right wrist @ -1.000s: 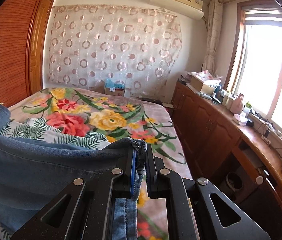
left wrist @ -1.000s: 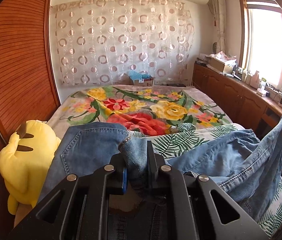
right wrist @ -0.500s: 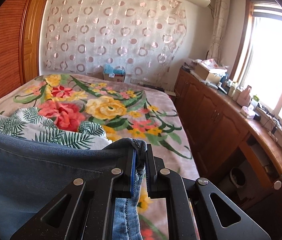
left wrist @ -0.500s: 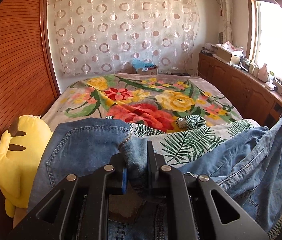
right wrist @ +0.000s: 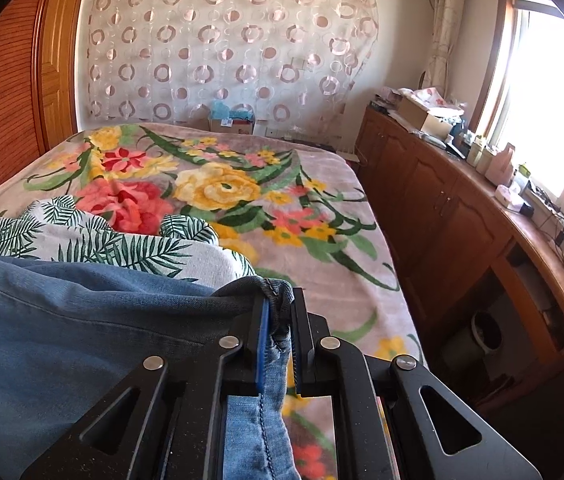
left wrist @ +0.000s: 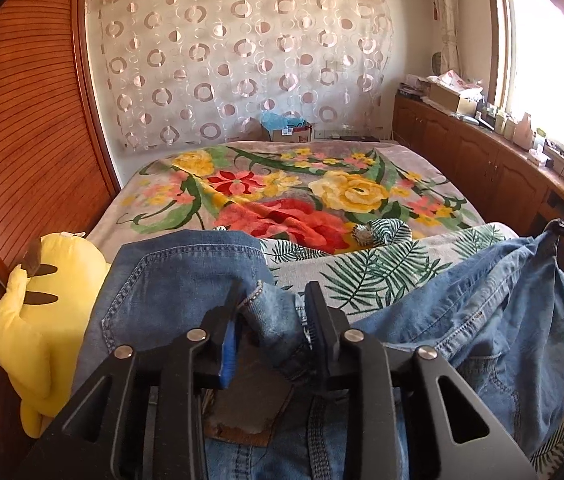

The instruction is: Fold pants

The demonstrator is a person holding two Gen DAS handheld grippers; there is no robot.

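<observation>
While spread across the near end of the bed [left wrist: 421,160], over the leaf-print sheet [left wrist: 381,268], jeans [left wrist: 170,280] held at both ends to keep denim taut and off the mattress ahead of the fold. Left gripper [left wrist: 272,320] parted partway, waistband bunch loose between the jaws, so possibly mid-release; can't tell if contact remains. Right gripper [right wrist: 278,316] clamped tight on a hem or edge seam of the same jeans. Long axis crosswise to the bed: waistband and back pocket at the yellow plush [left wrist: 42,320] side, legs toward the wooden cabinets [right wrist: 441,216].
</observation>
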